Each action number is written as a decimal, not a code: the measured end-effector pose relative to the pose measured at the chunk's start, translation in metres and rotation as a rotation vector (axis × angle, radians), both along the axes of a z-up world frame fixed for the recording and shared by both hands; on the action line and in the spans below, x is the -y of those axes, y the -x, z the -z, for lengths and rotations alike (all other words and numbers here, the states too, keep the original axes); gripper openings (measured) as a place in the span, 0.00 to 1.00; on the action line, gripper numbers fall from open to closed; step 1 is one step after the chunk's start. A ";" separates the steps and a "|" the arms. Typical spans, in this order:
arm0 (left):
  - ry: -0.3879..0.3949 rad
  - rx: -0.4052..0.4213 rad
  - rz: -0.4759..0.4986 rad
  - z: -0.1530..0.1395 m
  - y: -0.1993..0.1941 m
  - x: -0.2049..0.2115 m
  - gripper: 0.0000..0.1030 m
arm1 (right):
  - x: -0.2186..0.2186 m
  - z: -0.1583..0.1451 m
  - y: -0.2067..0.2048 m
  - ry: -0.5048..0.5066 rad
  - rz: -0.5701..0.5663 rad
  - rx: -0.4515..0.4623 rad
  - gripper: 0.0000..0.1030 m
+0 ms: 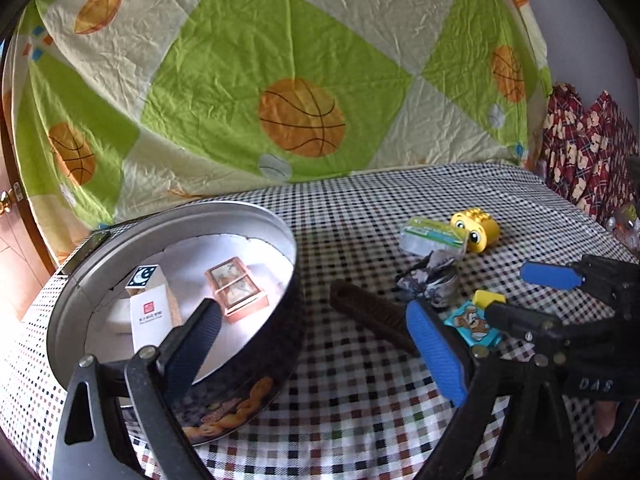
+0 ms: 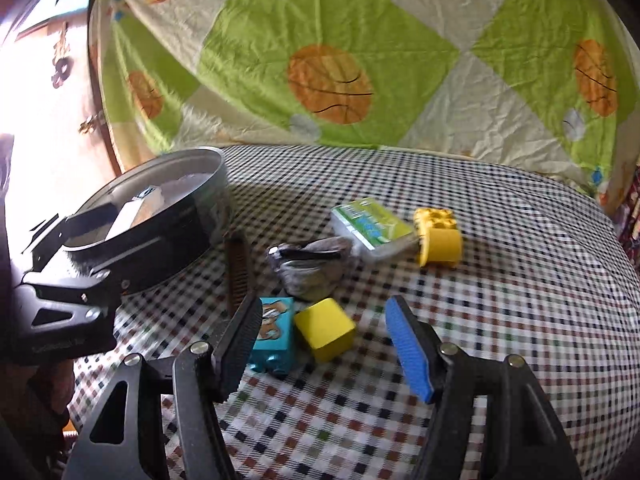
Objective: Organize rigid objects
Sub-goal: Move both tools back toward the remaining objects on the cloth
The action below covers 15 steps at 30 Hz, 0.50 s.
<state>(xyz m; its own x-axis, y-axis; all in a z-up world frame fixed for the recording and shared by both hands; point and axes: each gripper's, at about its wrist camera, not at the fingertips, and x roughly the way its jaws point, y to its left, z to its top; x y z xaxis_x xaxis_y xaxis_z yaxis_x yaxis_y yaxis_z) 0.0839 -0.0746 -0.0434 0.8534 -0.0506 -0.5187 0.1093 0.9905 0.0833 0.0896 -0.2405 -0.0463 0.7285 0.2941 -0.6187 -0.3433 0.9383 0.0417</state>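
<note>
Round tin [image 1: 256,364]: stands at the left of the worktop [image 1: 360,400], which carries a checked cloth. Lid off, rim up. Inside, on a white liner: a small white carton [image 1: 150,318] standing upright with a dark printed cap, and beside it a copper-framed box [image 1: 236,290] lying flat. The two are near each other but apart.

Left tongs [image 1: 316,344]: wide apart. One finger hangs over the tin's near rim, its tip above the liner; the blue-padded finger is outside the tin, over the cloth. Nothing between them is gripped. A dark brown comb [image 1: 372,320] lies on the cloth in the gap, just beside the tin wall.

Right tongs [image 2: 324,340]: also wide, holding nothing. Between the fingers sits a yellow block [image 2: 326,328], tilted on the cloth. A teal bear-print block [image 2: 274,334] lies just beside it, close against the dark finger; contact with that finger cannot be told from the blurred right wrist view.

Remaining items, farther back on the worktop: a crumpled grey-patterned bundle [image 2: 312,266] near the comb; a green-labelled clear pack [image 2: 372,230] behind it; a yellow toy brick with cartoon eyes [image 1: 476,230] touching or just beside the pack's end.

Backdrop: a green and cream sheet with basketball print [image 1: 300,80] hangs behind the worktop. Red patterned fabric [image 1: 588,152] at the far right edge of the left wrist view.
</note>
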 end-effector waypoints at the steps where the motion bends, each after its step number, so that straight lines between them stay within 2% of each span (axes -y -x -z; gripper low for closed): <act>1: 0.002 -0.004 -0.014 0.001 -0.001 -0.004 0.92 | -0.003 0.000 0.000 -0.005 -0.017 -0.002 0.64; 6: 0.029 -0.024 -0.054 0.007 -0.005 -0.022 0.93 | -0.018 0.003 -0.001 0.011 -0.065 -0.013 0.64; 12: 0.067 -0.026 -0.078 0.009 -0.006 -0.036 0.93 | -0.026 0.011 -0.009 0.017 -0.102 -0.074 0.50; 15: 0.079 -0.021 -0.074 0.008 -0.005 -0.040 0.93 | -0.028 0.012 -0.012 0.026 -0.109 -0.078 0.49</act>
<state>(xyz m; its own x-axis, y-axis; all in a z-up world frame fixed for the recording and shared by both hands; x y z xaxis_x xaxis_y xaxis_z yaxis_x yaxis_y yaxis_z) 0.0889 -0.0350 -0.0512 0.8455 -0.0290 -0.5333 0.0361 0.9993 0.0029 0.1013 -0.2122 -0.0583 0.6425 0.3518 -0.6807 -0.4399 0.8968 0.0483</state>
